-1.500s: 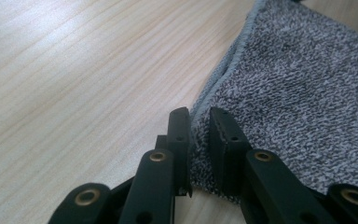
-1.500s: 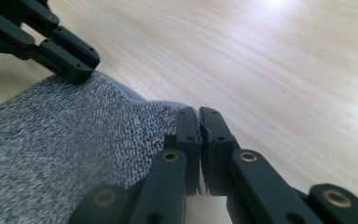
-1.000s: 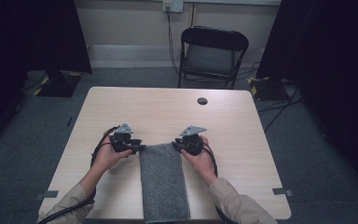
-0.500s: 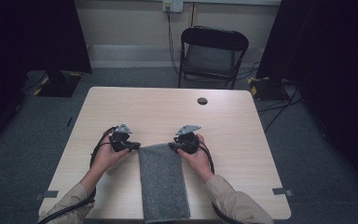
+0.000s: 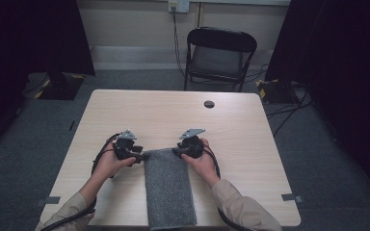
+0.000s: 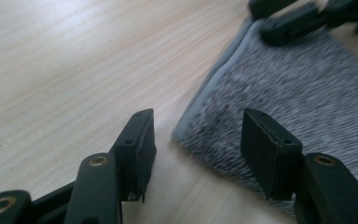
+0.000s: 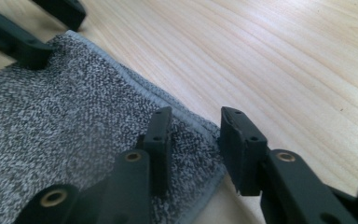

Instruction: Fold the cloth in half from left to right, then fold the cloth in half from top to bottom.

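A folded grey towel [image 5: 168, 190] lies lengthwise on the near middle of the wooden table [image 5: 173, 113], its near end at the table's front edge. My left gripper [image 5: 141, 156] is at the towel's far left corner, held by a hand. In the left gripper view, this gripper [image 6: 196, 135] stands open, with the towel corner [image 6: 298, 93] between its jaws and untouched. My right gripper [image 5: 176, 150] is at the far right corner. It [image 7: 193, 135] is open too, one jaw over the towel [image 7: 65, 107] and the other over bare wood.
A small black disc [image 5: 209, 104] is set into the table near its far edge. A black folding chair [image 5: 219, 55] stands behind the table. Dark curtains hang at both sides. Bare wood stretches beyond the towel and to either side of it.
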Demonstrator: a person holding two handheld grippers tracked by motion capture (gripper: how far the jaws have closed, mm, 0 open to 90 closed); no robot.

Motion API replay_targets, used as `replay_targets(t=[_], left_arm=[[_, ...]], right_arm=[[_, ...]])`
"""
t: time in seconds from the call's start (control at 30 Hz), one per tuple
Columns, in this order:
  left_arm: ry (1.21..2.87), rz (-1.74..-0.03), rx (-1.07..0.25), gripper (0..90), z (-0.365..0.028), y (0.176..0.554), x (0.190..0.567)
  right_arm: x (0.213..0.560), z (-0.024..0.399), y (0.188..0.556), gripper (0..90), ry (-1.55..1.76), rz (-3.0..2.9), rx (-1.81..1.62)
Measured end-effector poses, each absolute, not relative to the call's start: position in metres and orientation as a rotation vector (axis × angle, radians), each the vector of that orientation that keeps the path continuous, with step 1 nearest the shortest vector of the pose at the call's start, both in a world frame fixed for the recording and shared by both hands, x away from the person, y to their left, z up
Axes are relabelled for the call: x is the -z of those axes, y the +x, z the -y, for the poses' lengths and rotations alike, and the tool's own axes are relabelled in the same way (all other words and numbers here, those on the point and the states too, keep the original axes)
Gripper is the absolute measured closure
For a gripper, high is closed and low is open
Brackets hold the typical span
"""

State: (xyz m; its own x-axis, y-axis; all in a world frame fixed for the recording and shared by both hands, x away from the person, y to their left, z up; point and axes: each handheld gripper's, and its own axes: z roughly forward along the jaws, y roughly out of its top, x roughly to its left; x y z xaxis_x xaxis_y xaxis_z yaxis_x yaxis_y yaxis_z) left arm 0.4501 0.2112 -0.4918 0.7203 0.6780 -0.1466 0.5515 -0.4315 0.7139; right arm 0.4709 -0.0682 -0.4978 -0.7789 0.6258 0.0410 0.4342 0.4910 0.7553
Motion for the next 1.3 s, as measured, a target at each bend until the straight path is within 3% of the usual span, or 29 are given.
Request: replay_targets(t=[0.1, 0.2, 0.4, 0.63, 1.0, 1.3], left_arm=[[2.114, -0.926, -0.206, 49.4, -0.211, 0.452, 0.494], [2.141, -0.870, -0.190, 68.7, -0.207, 0.454, 0.494], [2.201, -0.855, -0.166, 84.4, -0.200, 0.457, 0.490], [2.112, -0.881, -0.148, 86.3, -0.201, 0.464, 0.483], [2.055, -0.836, -0.217, 86.5, -0.184, 0.512, 0.450], [2.061, -0.813, -0.214, 86.4, -0.185, 0.510, 0.448]], right_arm=[[0.498, 0.069, 0.470, 67.0, 0.900, -2.493, -1.172], [0.499, 0.071, 0.469, 74.7, 0.903, -2.493, -1.183], [0.499, 0.070, 0.467, 84.7, 0.904, -2.503, -1.193], [0.493, 0.078, 0.472, 85.5, 0.958, -2.490, -1.243], [0.463, 0.091, 0.510, 85.4, 1.005, -2.384, -1.319], [0.462, 0.090, 0.510, 85.3, 1.002, -2.385, -1.332]])
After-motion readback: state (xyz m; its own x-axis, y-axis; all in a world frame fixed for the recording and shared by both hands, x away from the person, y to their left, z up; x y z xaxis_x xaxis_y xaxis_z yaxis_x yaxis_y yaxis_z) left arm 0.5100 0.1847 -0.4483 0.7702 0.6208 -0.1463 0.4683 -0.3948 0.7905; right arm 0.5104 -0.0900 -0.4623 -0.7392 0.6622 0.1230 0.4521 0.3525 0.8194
